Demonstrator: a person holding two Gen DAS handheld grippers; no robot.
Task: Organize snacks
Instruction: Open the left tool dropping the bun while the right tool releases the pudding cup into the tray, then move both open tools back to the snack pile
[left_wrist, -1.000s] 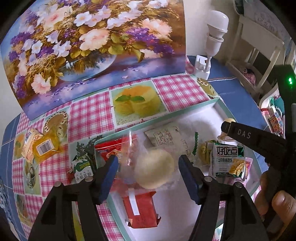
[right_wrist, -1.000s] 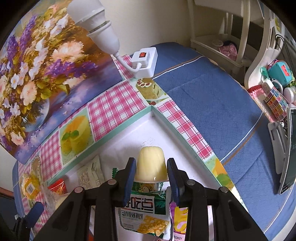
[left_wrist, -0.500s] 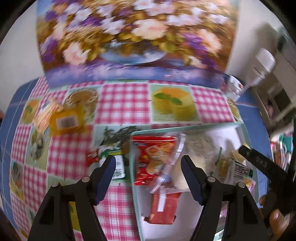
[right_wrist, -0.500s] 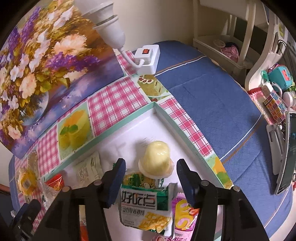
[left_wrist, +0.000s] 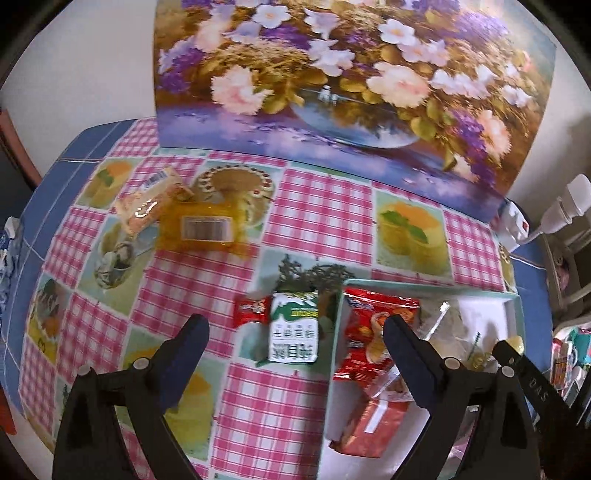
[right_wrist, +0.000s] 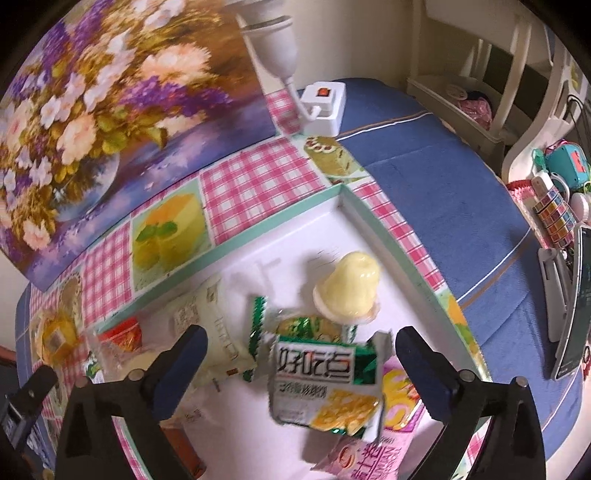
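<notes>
A shallow white box with a mint-green rim (left_wrist: 338, 332) (right_wrist: 236, 236) holds several snacks. My left gripper (left_wrist: 295, 343) is open above the checked cloth, with a green-and-white sachet (left_wrist: 293, 330) and a small red packet (left_wrist: 251, 312) lying between its fingers, just left of the box. A red snack bag (left_wrist: 373, 332) lies inside the box edge. My right gripper (right_wrist: 301, 350) is open over the box. A yellow jelly cup (right_wrist: 349, 291) stands free beyond it, with a green-and-white biscuit pack (right_wrist: 325, 384) between the fingers.
An orange packet (left_wrist: 203, 230) and a pale wrapped snack (left_wrist: 147, 201) lie on the cloth at the far left. A flower painting (left_wrist: 332, 74) stands at the back. A white lamp base (right_wrist: 321, 107) sits beside it. Shelves with clutter (right_wrist: 554, 206) stand to the right.
My right gripper has opened, released the jelly cup into the box and drawn back. My left gripper has swung left from over the box to the sachet on the cloth.
</notes>
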